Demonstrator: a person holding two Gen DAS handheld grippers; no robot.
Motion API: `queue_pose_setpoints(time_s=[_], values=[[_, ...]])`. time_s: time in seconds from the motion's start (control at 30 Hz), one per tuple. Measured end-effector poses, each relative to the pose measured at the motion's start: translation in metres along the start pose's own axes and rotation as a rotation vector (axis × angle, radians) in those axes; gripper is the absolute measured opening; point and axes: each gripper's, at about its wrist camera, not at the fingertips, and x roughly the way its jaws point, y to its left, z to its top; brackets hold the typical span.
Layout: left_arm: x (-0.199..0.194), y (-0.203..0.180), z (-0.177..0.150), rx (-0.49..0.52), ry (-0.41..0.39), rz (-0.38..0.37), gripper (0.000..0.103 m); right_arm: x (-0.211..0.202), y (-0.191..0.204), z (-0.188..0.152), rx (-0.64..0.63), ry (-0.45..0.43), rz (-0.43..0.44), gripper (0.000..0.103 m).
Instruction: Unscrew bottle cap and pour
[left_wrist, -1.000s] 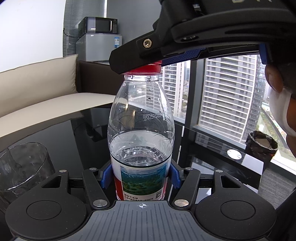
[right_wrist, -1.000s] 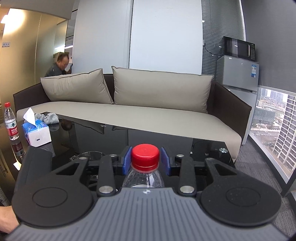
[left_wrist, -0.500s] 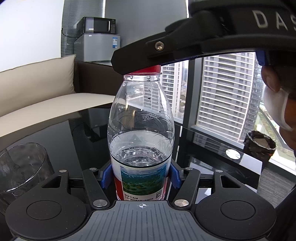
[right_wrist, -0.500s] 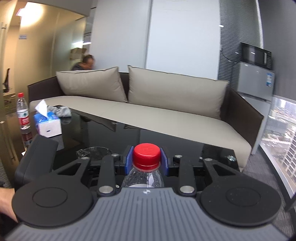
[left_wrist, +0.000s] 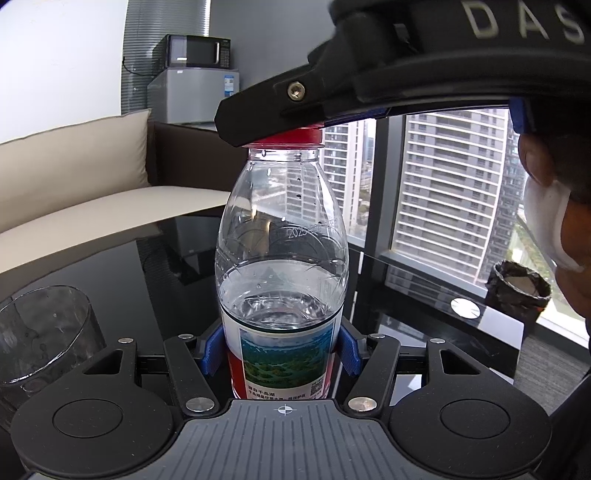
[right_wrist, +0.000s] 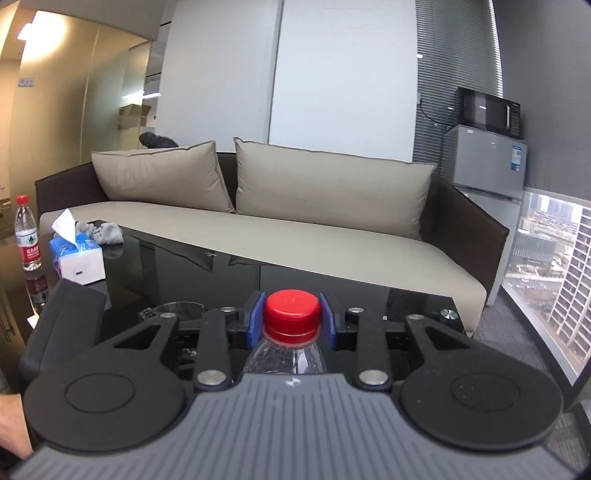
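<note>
The left gripper (left_wrist: 282, 354) fingers clamp the upright bottle (left_wrist: 282, 280) near the glass (left_wrist: 40, 336) on the tabletop (left_wrist: 110, 266); the right gripper (right_wrist: 291, 319) fingers grip the cap (right_wrist: 291, 312), seated on the neck, with pouring outstanding.

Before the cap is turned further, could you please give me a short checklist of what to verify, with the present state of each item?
1. Left gripper shut on the bottle at its label: ok.
2. Right gripper pads against both sides of the red cap: ok.
3. Bottle upright on the glass table: ok.
4. Cap already loosened: cannot tell.
5. Glass standing beside the bottle for pouring: ok.
6. Water level well below the neck: ok.
</note>
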Motion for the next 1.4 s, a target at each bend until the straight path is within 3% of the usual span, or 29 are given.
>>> queue_pose_setpoints(time_s=[0.33,0.57,0.7,0.93,1.4], values=[[0.0,0.001,0.0,-0.002,0.002,-0.002,0.056,0.0,0.0,-0.002,0.027,-0.007,0.002,0.033],[-0.001,0.002,0.0,-0.001,0.002,-0.004,0.056,0.001,-0.003,-0.001,-0.021,-0.003,0.04,0.033],[-0.001,0.003,0.0,0.006,-0.001,-0.008,0.056,0.001,-0.015,-0.002,-0.058,-0.008,0.117,0.033],[0.001,0.003,0.001,0.01,-0.003,-0.018,0.056,0.0,-0.026,-0.003,-0.069,-0.021,0.173,0.033],[0.002,0.0,0.001,0.027,-0.005,-0.015,0.056,0.005,0.005,0.008,0.118,0.075,-0.091,0.033]])
